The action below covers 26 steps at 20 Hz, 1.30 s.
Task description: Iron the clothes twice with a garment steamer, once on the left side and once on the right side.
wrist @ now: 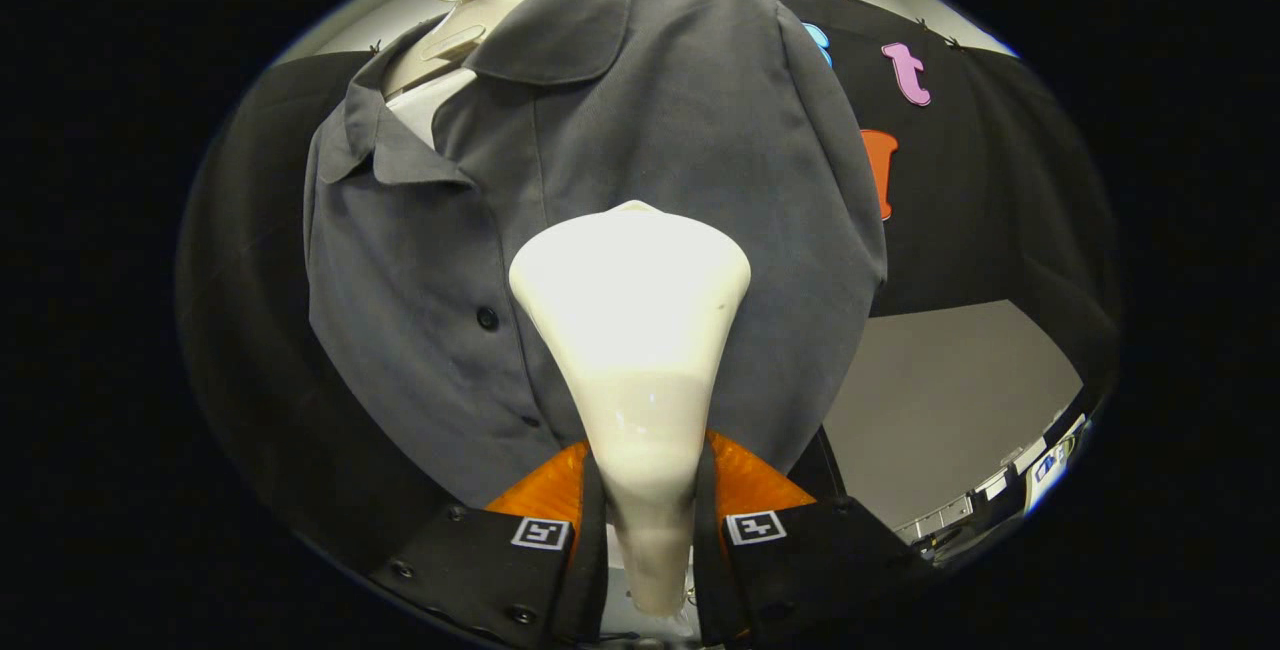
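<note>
Gripping the steamer [640, 350], tool [648, 520] faces the shirt [620, 130] ahead

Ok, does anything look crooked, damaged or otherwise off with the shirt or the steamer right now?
Nothing stands out. The grey shirt hangs buttoned on its hanger with the collar lying flat. The claw is shut on the steamer, whose head sits against the shirt front, beside the button placket. No damage or spill shows.

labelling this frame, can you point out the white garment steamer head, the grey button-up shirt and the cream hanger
white garment steamer head [630, 280]: gripper view, on its broad back, held between the fingers.
grey button-up shirt [410, 280]: gripper view, on the front panel beside the buttons.
cream hanger [470, 15]: gripper view, on its neck above the collar.
</note>
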{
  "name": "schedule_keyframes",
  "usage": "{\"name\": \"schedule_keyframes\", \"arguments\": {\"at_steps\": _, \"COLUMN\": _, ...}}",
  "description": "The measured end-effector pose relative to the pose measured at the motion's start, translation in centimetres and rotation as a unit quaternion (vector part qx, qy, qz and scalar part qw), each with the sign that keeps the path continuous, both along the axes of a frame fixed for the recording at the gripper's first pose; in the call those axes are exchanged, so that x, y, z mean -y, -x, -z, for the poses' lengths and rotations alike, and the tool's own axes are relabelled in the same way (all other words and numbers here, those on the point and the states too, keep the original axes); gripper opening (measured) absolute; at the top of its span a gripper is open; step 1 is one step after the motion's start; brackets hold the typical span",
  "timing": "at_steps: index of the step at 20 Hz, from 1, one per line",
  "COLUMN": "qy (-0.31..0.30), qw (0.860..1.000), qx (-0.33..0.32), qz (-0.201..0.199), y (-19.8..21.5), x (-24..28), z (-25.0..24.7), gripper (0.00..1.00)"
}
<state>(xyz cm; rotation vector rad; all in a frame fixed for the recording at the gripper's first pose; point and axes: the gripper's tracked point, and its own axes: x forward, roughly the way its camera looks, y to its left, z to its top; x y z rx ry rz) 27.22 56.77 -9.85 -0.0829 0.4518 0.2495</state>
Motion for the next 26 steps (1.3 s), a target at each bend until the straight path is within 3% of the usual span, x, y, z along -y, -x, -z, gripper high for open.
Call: {"name": "schedule_keyframes", "arguments": {"at_steps": 26, "qy": 0.040, "qw": 0.991, "qx": -0.128, "qz": 0.025, "y": 1.0, "x": 3.4, "z": 14.2, "gripper": 0.43}}
